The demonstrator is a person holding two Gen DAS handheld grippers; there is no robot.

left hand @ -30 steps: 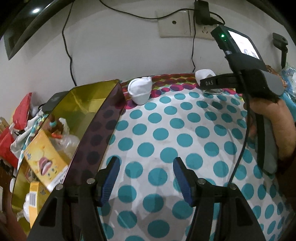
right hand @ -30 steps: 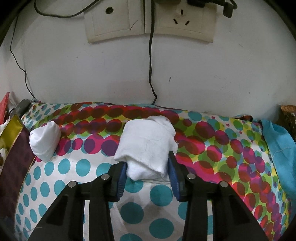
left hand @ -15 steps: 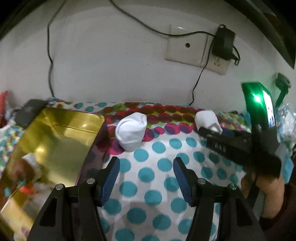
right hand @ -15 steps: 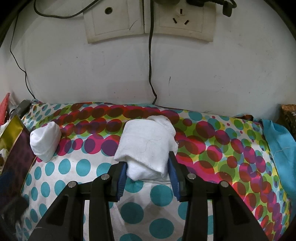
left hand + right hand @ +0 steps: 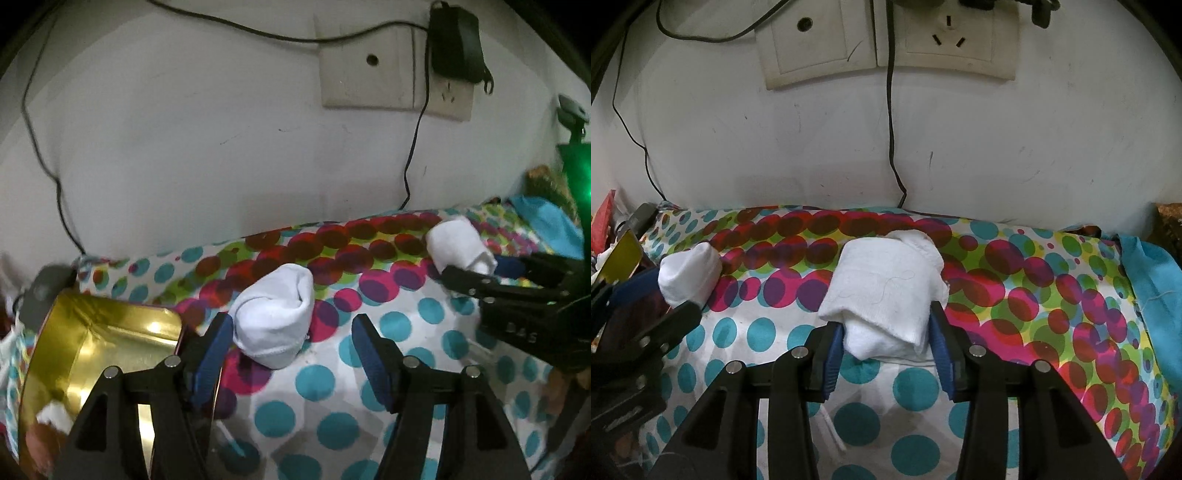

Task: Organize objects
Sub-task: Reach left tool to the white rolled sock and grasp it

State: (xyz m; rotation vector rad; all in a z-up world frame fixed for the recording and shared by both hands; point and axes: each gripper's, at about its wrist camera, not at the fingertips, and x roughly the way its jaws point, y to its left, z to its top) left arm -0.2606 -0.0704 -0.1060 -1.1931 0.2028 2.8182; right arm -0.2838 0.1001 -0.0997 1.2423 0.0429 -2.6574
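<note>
A: On the dotted tablecloth (image 5: 916, 384), near the wall: right gripper (image 5: 886, 354) astride a folded white cloth bundle (image 5: 886, 295), blue pads touching both flanks, jaws opening. Looks like a release or a re-grip, can't tell which.

B: And left gripper (image 5: 291, 350)?

A: Wide, jaws opening further. Lined up on a second rolled white sock-like bundle (image 5: 275, 317). Bundle just ahead of the tips, left pad close beside it, right pad well apart. Nothing gripped.

B: Why that spacing?

A: Probably clearance to straddle a soft roll before closing. Soft cloth, so likely needs a deep bite or slips out.

B: Containers?

A: Gold-lined open tin box (image 5: 92, 354) just left of the second bundle, near edge of it hidden behind the left finger. Something white and something reddish at the bottom corner, too blurred to name. Mostly bare gold interior otherwise.

B: Destination?

A: Likely the tin, judging by task. Neither bundle inside yet.
</note>
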